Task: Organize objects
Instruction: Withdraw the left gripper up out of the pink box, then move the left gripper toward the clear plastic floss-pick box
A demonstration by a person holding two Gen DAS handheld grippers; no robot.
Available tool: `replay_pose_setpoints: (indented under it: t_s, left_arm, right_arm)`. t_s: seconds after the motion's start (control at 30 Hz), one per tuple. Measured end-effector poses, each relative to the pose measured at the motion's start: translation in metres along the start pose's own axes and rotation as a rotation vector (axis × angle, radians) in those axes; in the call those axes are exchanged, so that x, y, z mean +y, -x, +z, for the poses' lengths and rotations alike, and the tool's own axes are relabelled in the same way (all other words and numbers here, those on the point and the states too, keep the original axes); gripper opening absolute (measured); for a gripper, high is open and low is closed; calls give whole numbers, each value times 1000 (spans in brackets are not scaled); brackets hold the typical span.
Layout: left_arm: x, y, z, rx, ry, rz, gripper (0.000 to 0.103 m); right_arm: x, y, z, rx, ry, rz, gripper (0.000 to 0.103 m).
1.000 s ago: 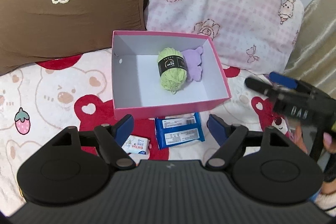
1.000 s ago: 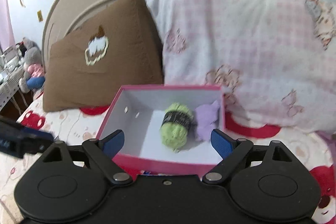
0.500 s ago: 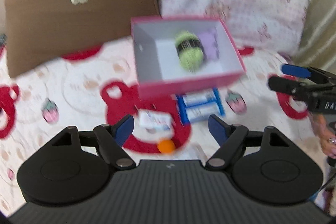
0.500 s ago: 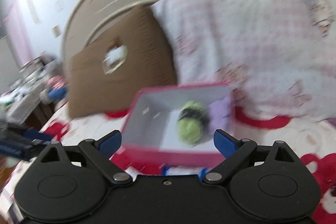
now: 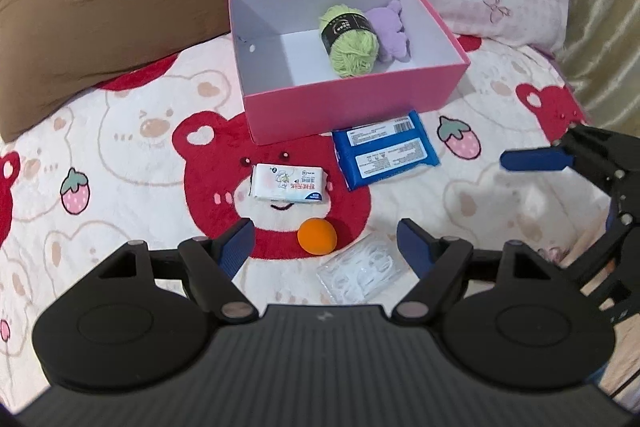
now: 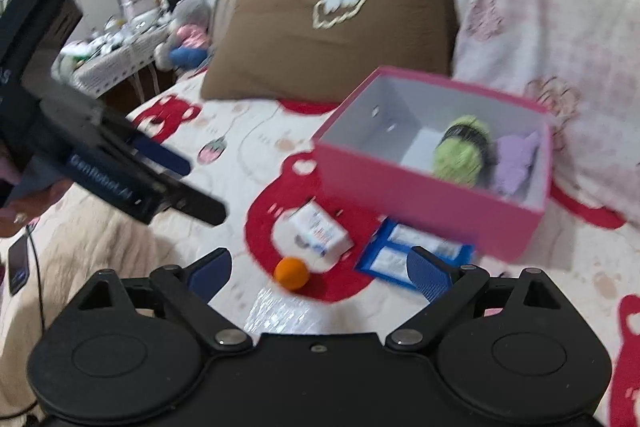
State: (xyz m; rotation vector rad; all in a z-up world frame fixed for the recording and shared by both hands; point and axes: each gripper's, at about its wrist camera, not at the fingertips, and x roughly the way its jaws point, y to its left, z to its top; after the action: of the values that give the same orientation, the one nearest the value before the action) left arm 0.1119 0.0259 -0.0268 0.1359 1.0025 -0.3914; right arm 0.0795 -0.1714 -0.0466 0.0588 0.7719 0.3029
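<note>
Both views dropped since a second ago: orange ball [image 5: 317, 235] newly visible, 6 o'clock of pink box [image 5: 348, 99]. Left claw [image 5: 325, 245] and right claw [image 6: 318, 277] apart, empty; pickup likely next.

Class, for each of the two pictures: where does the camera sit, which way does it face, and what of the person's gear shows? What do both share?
Left wrist: on the left gripper, facing down the bed at the pink box; right gripper at right.
Right wrist: on the right gripper, facing box and headboard; left gripper at left.
Shared: box, orange ball, both pillows.
</note>
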Motion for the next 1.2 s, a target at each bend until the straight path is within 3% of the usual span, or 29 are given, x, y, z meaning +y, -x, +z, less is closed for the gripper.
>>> replay_pose_setpoints:
  t_s: [0.13,0.47,0.7,1.0,1.2]
  left_arm:
    - [2,-12,-10,18,32,-2,85]
    - [-8,-42,-29,154,46,-68,84]
    - [-11,-80,-40,253,86,-108,70]
    - [-3,-117,-56,266,178,-102,64]
    - [1,-126,-66,222,230,-97,62]
  right_arm:
    - [8,-17,-18,47,23,29,96]
    - [28,-55,-40,125,46,111,95]
    - [28,-77,-54,156,6,104,95]
    - [16,-95,-73,139,-80,50,95]
    - [22,-105,-80,118,-89,20,92]
